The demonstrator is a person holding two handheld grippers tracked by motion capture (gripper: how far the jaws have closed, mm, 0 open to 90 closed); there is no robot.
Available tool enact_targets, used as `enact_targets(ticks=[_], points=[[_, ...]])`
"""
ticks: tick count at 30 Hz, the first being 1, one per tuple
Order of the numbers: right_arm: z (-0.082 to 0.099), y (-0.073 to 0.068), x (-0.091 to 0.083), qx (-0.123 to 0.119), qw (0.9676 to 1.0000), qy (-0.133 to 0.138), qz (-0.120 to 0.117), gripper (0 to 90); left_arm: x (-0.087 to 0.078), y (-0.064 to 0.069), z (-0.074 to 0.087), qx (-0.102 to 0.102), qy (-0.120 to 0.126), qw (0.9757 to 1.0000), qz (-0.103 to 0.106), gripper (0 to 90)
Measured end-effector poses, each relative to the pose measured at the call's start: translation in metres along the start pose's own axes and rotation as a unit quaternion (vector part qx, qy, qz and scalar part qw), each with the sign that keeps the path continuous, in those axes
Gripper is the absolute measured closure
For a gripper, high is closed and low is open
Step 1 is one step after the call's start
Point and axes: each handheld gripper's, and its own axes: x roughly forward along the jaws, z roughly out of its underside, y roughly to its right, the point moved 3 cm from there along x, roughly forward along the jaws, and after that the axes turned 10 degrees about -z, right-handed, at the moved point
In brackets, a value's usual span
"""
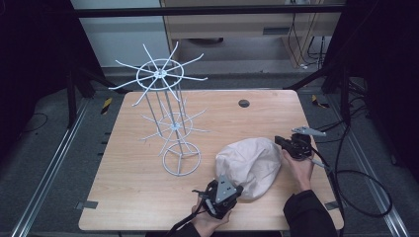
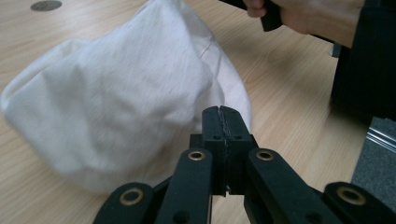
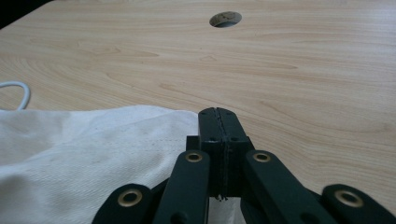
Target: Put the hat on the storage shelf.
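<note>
A crumpled white cloth bag lies on the wooden table, near its front right. My left gripper sits at the bag's near edge, held by a hand at the table's front. In the left gripper view its black jaws are shut with nothing between them, and the cloth is just beyond the tips. My right gripper is at the bag's far right side. Its jaws are shut and empty, their tips over the cloth's edge.
A tall white wire rack with spoked rings stands left of the bag, and its round base shows at one edge. A cable hole lies near the table's far edge. Black cables trail off to the right.
</note>
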Motion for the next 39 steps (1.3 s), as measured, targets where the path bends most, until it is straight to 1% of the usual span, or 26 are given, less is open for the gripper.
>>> enact_targets(ticks=[1, 2, 4, 5, 7, 8, 10, 11, 14, 15, 16, 18, 19, 23, 25, 26, 28, 29, 31, 33, 35, 36, 37, 38, 39], points=[[0.000, 0.001, 0.001, -0.003, 1.0000, -0.002, -0.003, 90.0, 0.004, 0.002, -0.001, 0.000, -0.001, 1.0000, 0.001, 90.0], [0.001, 0.002, 0.004, -0.008, 0.9999, -0.005, -0.008, 90.0, 0.014, 0.007, -0.003, 0.007, -0.005, 1.0000, -0.003, 90.0], [0.002, 0.003, 0.005, -0.012, 0.9998, -0.009, -0.011, 90.0, 0.017, 0.008, -0.003, 0.008, -0.006, 1.0000, -0.002, 90.0], [0.002, 0.003, 0.005, -0.013, 0.9998, -0.010, -0.014, 90.0, 0.022, 0.010, -0.002, 0.007, -0.009, 0.9999, -0.005, 90.0], [0.003, 0.003, 0.007, -0.016, 0.9993, -0.023, -0.026, 90.0, 0.028, 0.010, 0.000, 0.007, -0.016, 0.9998, -0.006, 90.0], [0.004, 0.002, 0.007, -0.021, 0.9990, -0.030, -0.025, 90.0, 0.029, 0.010, 0.000, 0.008, -0.020, 0.9997, -0.008, 90.0], [0.007, 0.000, 0.008, -0.022, 0.9983, -0.045, -0.029, 90.0, 0.030, 0.009, 0.002, 0.009, -0.025, 0.9996, -0.008, 90.0], [0.009, -0.001, 0.007, -0.031, 0.9976, -0.058, -0.023, 90.0, 0.030, 0.008, 0.003, 0.009, -0.026, 0.9996, -0.009, 90.0], [0.010, -0.002, 0.005, -0.035, 0.9970, -0.066, -0.020, 90.0, 0.028, 0.003, 0.005, 0.009, -0.033, 0.9994, -0.011, 90.0], [0.010, -0.002, 0.003, -0.042, 0.9965, -0.070, -0.020, 90.0, 0.027, 0.000, 0.006, 0.008, -0.035, 0.9993, -0.013, 90.0], [0.011, -0.004, 0.001, -0.042, 0.9961, -0.074, -0.021, 90.0, 0.026, -0.001, 0.007, 0.006, -0.034, 0.9993, -0.014, 90.0], [0.013, -0.005, -0.002, -0.047, 0.9954, -0.081, -0.020, 90.0, 0.024, -0.006, 0.010, 0.002, -0.039, 0.9991, -0.018, 90.0], [0.015, -0.007, -0.003, -0.049, 0.9948, -0.087, -0.019, 90.0, 0.024, -0.009, 0.011, 0.004, -0.040, 0.9990, -0.019, 90.0], [0.019, -0.010, -0.005, -0.053, 0.9941, -0.093, -0.020, 90.0, 0.020, -0.018, 0.018, 0.003, -0.050, 0.9983, -0.031, 90.0], [0.020, -0.012, -0.007, -0.056, 0.9935, -0.096, -0.024, 90.0, 0.018, -0.023, 0.020, -0.001, -0.050, 0.9981, -0.036, 90.0], [0.022, -0.015, -0.008, -0.054, 0.9932, -0.100, -0.028, 90.0, 0.016, -0.025, 0.020, 0.002, -0.052, 0.9979, -0.038, 90.0], [0.024, -0.016, -0.009, -0.053, 0.9930, -0.102, -0.029, 90.0, 0.014, -0.030, 0.022, 0.005, -0.054, 0.9977, -0.042, 90.0], [0.026, -0.017, -0.011, -0.057, 0.9924, -0.105, -0.031, 90.0, 0.012, -0.032, 0.023, 0.007, -0.056, 0.9974, -0.045, 90.0], [0.029, -0.021, -0.014, -0.056, 0.9921, -0.108, -0.033, 90.0, 0.011, -0.036, 0.024, 0.001, -0.054, 0.9973, -0.049, 90.0], [0.035, -0.027, -0.018, -0.060, 0.9908, -0.115, -0.038, 90.0, 0.009, -0.040, 0.026, -0.003, -0.055, 0.9971, -0.052, 90.0], [0.035, -0.028, -0.020, -0.063, 0.9911, -0.111, -0.035, 90.0, 0.005, -0.042, 0.028, -0.001, -0.056, 0.9969, -0.054, 90.0], [0.034, -0.028, -0.022, -0.060, 0.9918, -0.108, -0.031, 90.0, 0.003, -0.043, 0.029, 0.000, -0.056, 0.9969, -0.056, 90.0], [0.032, -0.028, -0.023, -0.060, 0.9927, -0.100, -0.029, 90.0, -0.002, -0.044, 0.030, 0.006, -0.058, 0.9966, -0.059, 90.0], [0.029, -0.027, -0.026, -0.057, 0.9942, -0.086, -0.029, 90.0, -0.006, -0.046, 0.032, 0.006, -0.056, 0.9966, -0.060, 90.0], [0.026, -0.025, -0.027, -0.050, 0.9956, -0.074, -0.030, 90.0, -0.011, -0.049, 0.034, 0.009, -0.060, 0.9963, -0.061, 89.9]])
